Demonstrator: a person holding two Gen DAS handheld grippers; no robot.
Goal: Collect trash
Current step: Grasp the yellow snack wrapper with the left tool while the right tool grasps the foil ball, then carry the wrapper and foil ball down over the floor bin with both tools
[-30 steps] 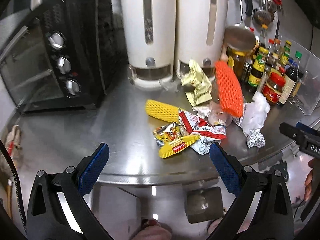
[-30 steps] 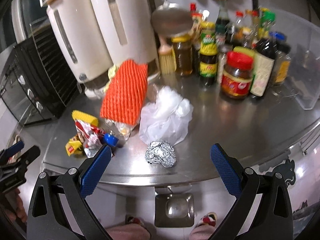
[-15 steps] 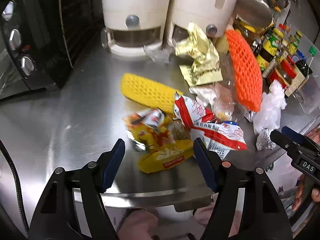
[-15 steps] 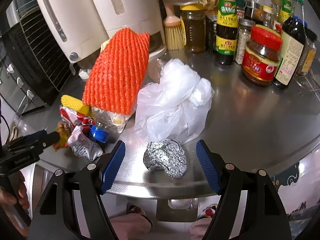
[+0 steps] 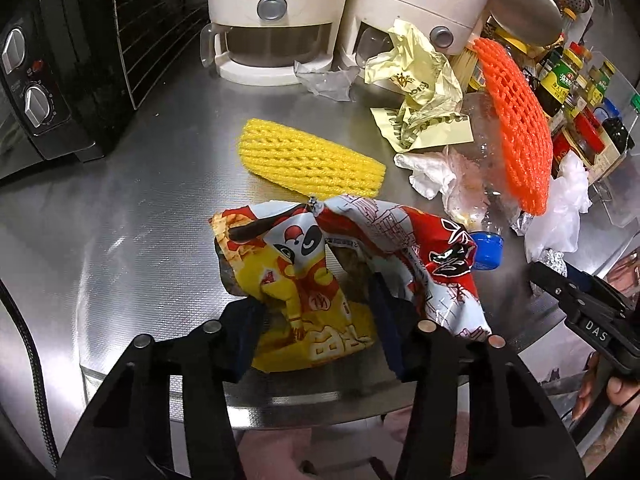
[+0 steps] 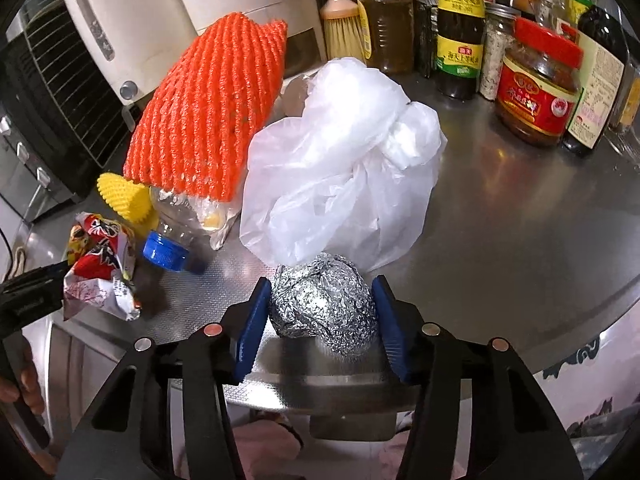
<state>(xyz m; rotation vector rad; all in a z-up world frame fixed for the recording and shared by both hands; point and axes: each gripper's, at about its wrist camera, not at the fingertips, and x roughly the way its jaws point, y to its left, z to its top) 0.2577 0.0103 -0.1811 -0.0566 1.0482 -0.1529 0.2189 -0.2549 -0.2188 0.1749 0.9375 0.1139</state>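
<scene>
Trash lies on a steel counter (image 5: 120, 240). My left gripper (image 5: 316, 324) has its jaws closed in around a yellow snack wrapper (image 5: 304, 304), with a red-and-white wrapper (image 5: 404, 248) draped over the right finger. My right gripper (image 6: 320, 316) has its blue pads against both sides of a crumpled foil ball (image 6: 324, 304) at the counter's front edge. Behind the ball sit a white plastic bag (image 6: 344, 172), an orange foam net (image 6: 212, 116) over a clear bottle with a blue cap (image 6: 164, 252), and a yellow foam net (image 5: 308, 160).
Two white appliances (image 5: 276, 12) and a black toaster oven (image 5: 52, 52) stand at the back and left. Sauce bottles and jars (image 6: 536, 88) line the back right. A crumpled pale-yellow paper bag (image 5: 416, 88) lies near the appliances.
Both grippers moved forward onto the counter and narrowed: the left around the yellow wrapper, the right around the foil ball.
</scene>
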